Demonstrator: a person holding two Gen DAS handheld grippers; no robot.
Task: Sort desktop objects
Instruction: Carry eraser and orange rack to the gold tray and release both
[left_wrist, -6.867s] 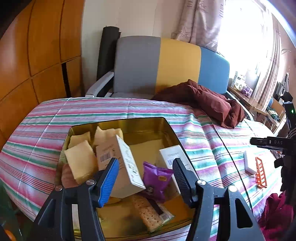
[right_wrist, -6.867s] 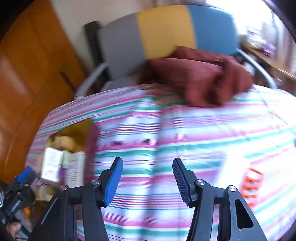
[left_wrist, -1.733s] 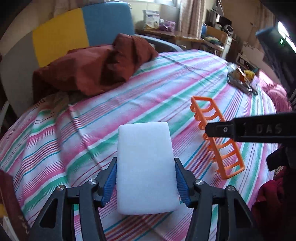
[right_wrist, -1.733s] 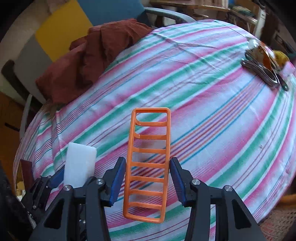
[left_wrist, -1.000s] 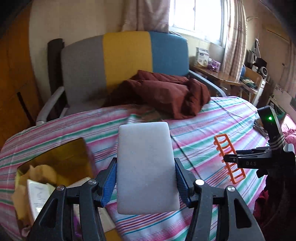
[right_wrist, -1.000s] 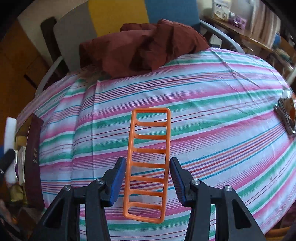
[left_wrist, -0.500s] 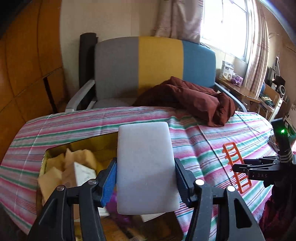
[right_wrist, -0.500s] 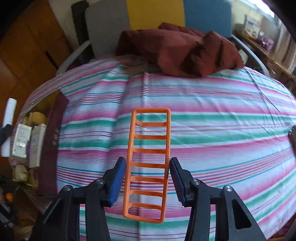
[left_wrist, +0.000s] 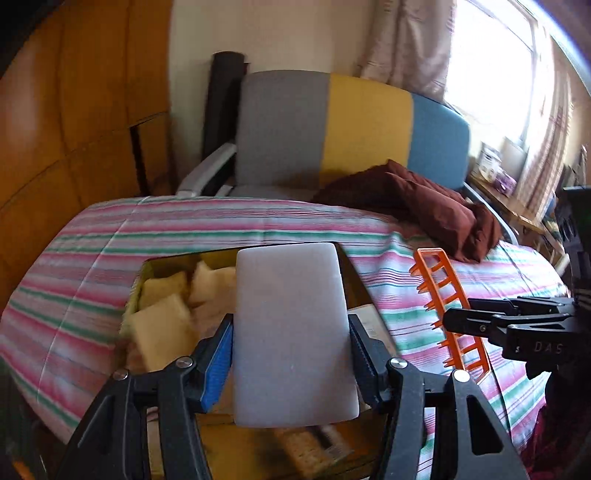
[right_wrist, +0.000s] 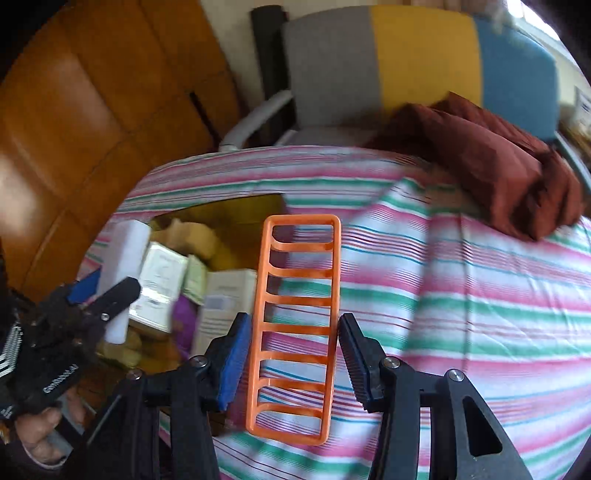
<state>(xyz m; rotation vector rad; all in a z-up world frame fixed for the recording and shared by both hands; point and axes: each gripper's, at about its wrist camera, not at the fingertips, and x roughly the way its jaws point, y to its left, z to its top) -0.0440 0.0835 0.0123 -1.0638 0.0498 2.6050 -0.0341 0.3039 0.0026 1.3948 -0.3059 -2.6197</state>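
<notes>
My left gripper (left_wrist: 291, 354) is shut on a white foam block (left_wrist: 293, 325) and holds it in the air over the gold tin box (left_wrist: 162, 264). The box holds yellow sponges (left_wrist: 159, 325), white cartons (right_wrist: 162, 277) and a purple packet (right_wrist: 183, 314). My right gripper (right_wrist: 293, 354) is shut on an orange plastic rack (right_wrist: 295, 321), held above the striped cloth just right of the box. In the left wrist view the orange rack (left_wrist: 448, 314) and the right gripper (left_wrist: 509, 325) hang at the right. In the right wrist view the left gripper (right_wrist: 99, 291) with the foam block (right_wrist: 123, 266) is at the left.
A striped cloth (left_wrist: 92, 258) covers the table. A dark red garment (left_wrist: 417, 203) lies at its far edge before a grey, yellow and blue chair (left_wrist: 332, 136). Wooden panels (left_wrist: 74, 110) stand at the left. A person's hand (right_wrist: 37, 428) holds the left gripper.
Both grippers have swung left toward the gold box with their loads. The foam block now hangs over the box, and the orange rack has come up beside its right edge.
</notes>
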